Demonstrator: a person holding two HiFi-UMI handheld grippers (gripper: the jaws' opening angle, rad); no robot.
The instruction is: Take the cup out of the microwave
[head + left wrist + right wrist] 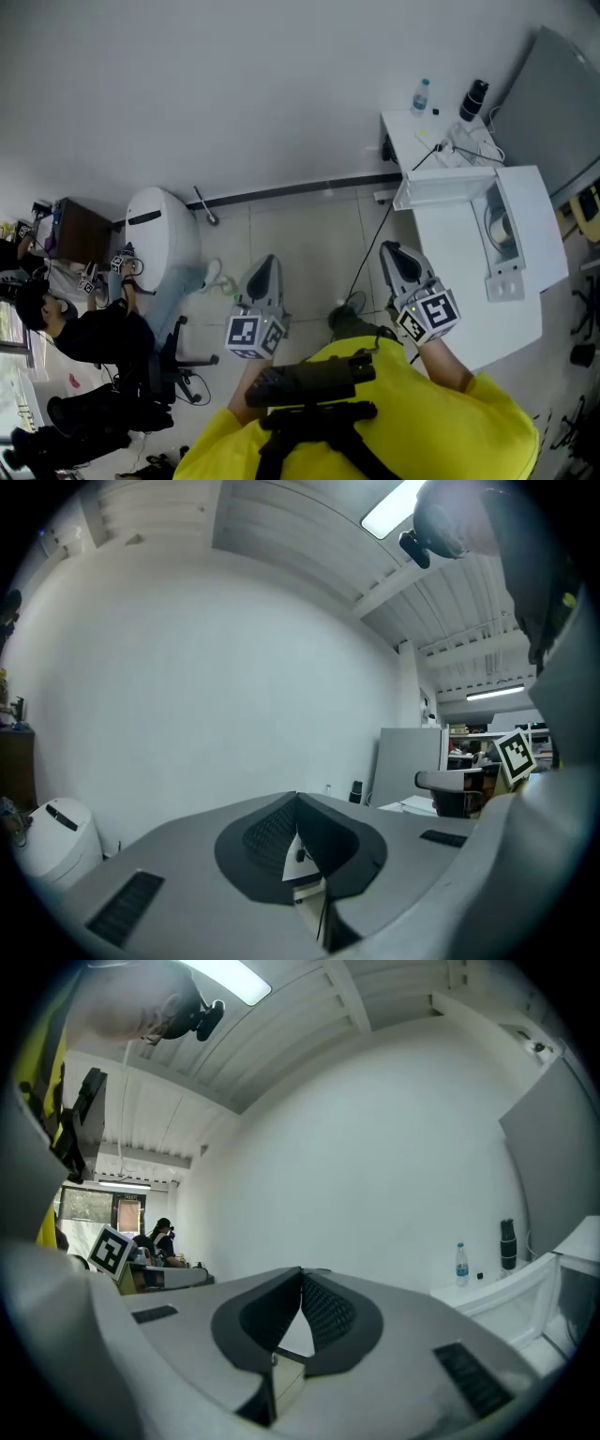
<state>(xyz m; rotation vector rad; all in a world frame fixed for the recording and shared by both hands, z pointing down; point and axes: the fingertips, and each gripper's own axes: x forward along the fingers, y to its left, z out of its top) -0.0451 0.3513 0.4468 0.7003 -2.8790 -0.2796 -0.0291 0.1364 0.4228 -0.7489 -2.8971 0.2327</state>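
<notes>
The white microwave [459,272] stands at the right on a white table, and its edge also shows in the right gripper view [574,1241]. A dark window on its right side [502,228] shows something pale and round; I cannot tell if that is the cup. My left gripper [265,270] [297,797] is held in the air over the floor, left of the microwave, shut and empty. My right gripper [392,251] [302,1271] hovers just off the microwave's left edge, also shut with nothing in it. Both point toward the white wall.
Behind the microwave the table carries a water bottle [421,97] [461,1265] and a black flask [473,100] [507,1244]. A grey cabinet [562,112] stands far right. A white bin [159,230], a seated person [84,328] and a floor cable [375,234] lie to the left.
</notes>
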